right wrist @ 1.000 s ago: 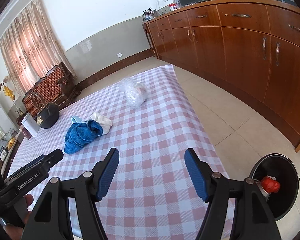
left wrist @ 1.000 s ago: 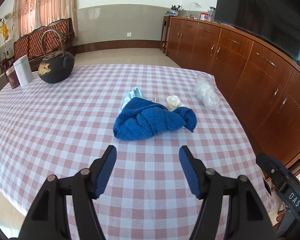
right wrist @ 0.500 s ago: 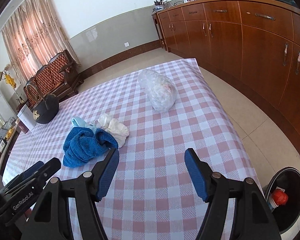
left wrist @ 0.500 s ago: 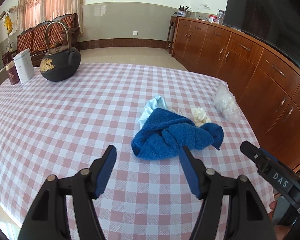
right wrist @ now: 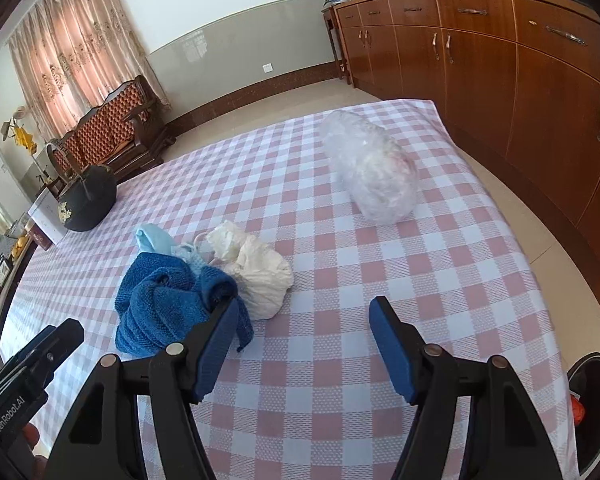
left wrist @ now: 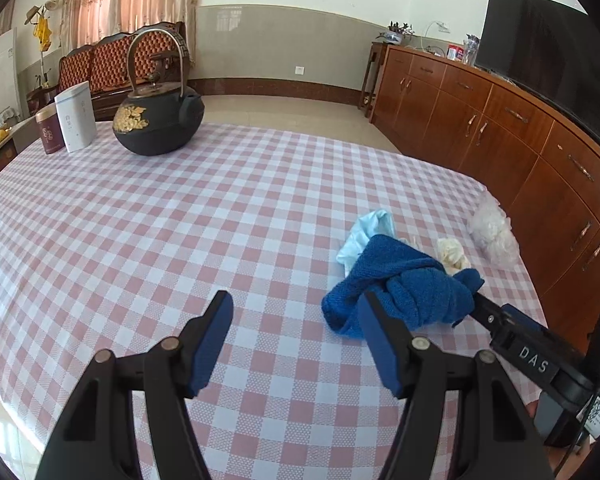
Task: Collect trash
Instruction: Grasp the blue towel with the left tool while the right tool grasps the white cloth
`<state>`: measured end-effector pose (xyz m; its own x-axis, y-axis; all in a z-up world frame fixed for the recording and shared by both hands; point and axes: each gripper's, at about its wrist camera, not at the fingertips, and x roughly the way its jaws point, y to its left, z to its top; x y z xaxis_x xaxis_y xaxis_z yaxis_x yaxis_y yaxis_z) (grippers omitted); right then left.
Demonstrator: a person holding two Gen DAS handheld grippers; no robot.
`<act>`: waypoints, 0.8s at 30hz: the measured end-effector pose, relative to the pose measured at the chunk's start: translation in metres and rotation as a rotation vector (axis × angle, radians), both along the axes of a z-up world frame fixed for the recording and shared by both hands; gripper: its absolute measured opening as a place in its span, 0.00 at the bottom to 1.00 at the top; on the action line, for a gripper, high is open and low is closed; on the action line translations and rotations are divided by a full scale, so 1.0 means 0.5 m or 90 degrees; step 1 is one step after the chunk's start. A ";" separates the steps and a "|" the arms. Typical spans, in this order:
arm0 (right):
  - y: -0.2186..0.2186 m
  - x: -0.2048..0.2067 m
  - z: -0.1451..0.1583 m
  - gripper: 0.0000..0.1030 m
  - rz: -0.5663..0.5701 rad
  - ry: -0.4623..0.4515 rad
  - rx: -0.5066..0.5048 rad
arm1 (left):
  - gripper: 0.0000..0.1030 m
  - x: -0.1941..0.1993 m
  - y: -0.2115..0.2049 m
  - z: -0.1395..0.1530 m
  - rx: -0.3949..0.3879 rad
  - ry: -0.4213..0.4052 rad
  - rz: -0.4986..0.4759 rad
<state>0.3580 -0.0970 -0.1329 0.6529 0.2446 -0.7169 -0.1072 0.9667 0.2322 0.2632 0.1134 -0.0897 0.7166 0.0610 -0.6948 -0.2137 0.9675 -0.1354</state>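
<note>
A crumpled cream bag (right wrist: pixel 256 268) lies on the checked tablecloth, touching a blue towel (right wrist: pixel 168 304) with a pale blue piece (right wrist: pixel 152 240) behind it. A clear plastic bag (right wrist: pixel 372 172) lies farther back near the table's right edge. My right gripper (right wrist: pixel 302 344) is open and empty, just in front of the cream bag. My left gripper (left wrist: pixel 294 336) is open and empty, left of the towel (left wrist: pixel 400 292). The cream bag (left wrist: pixel 452 252), pale blue piece (left wrist: pixel 364 236) and clear bag (left wrist: pixel 492 232) show there too.
A black iron kettle (left wrist: pixel 158 120), a white box (left wrist: pixel 76 116) and a red tin (left wrist: pixel 50 132) stand at the table's far left. A black bin (right wrist: pixel 592 396) with red trash sits on the floor at the right. Wooden cabinets (right wrist: pixel 500 60) line the right wall.
Both grippers moved forward over the table. The right gripper came close to the cream bag and towel. The left view swung left, so the towel now sits at its right.
</note>
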 end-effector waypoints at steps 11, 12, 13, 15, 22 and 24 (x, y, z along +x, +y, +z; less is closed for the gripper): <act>0.074 -0.030 0.004 0.68 0.081 -0.015 0.006 | 0.65 0.007 -0.007 -0.001 -0.029 -0.001 -0.021; 0.068 -0.028 0.003 0.68 0.077 -0.013 0.005 | 0.65 0.010 -0.011 0.001 -0.032 -0.003 -0.026; 0.062 -0.026 0.003 0.68 0.073 -0.012 0.004 | 0.65 0.013 -0.016 0.002 -0.035 -0.005 -0.031; 0.047 -0.024 0.003 0.68 0.064 -0.011 0.006 | 0.65 0.023 -0.027 0.005 -0.039 -0.005 -0.040; 0.000 -0.010 0.011 0.68 0.029 -0.013 0.016 | 0.65 0.067 -0.069 -0.010 -0.045 0.020 -0.072; -0.005 -0.003 0.013 0.68 0.026 -0.014 0.017 | 0.65 0.080 -0.070 -0.023 -0.042 0.035 -0.070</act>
